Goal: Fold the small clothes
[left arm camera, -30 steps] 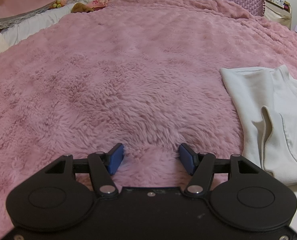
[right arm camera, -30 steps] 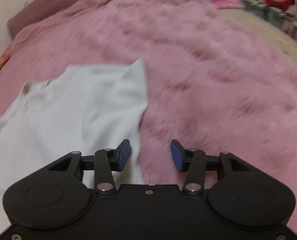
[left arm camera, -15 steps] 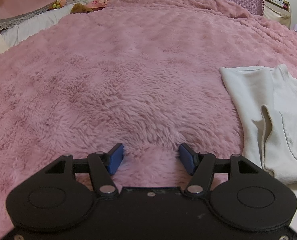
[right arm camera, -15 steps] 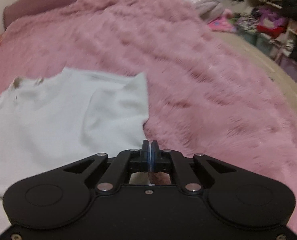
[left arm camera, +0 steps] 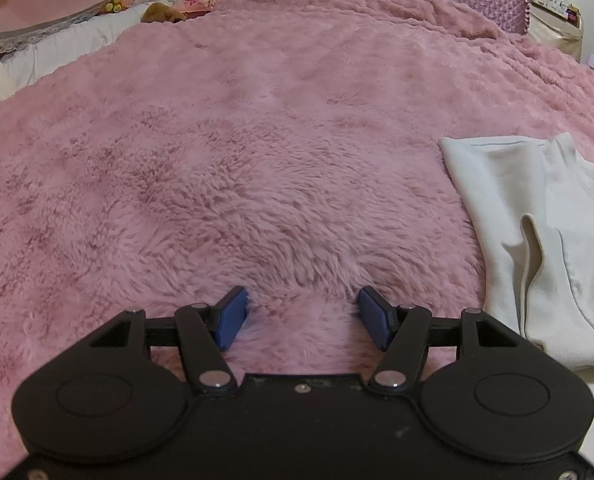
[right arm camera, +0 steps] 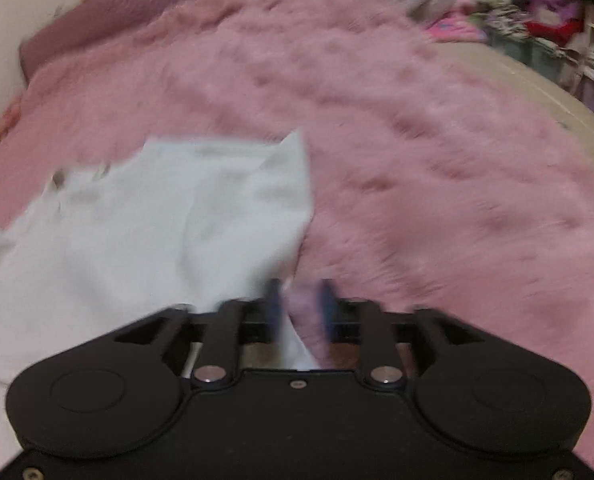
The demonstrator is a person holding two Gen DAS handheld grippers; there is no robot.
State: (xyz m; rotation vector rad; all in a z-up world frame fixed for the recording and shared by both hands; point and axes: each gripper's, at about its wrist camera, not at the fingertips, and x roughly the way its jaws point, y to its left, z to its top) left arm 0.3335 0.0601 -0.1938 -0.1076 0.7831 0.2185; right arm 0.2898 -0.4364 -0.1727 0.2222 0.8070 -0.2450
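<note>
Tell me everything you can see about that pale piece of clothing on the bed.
The pale garment is off-white, soft-looking knit fabric with stitched seams, lying mostly flat and partly folded on the fluffy pink blanket. Its near corner sits between the parted fingers of the right gripper, though blur hides any contact. The left gripper is open beside it, apart.

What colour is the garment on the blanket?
Pale off-white garment; clearest in the left wrist view.
</note>
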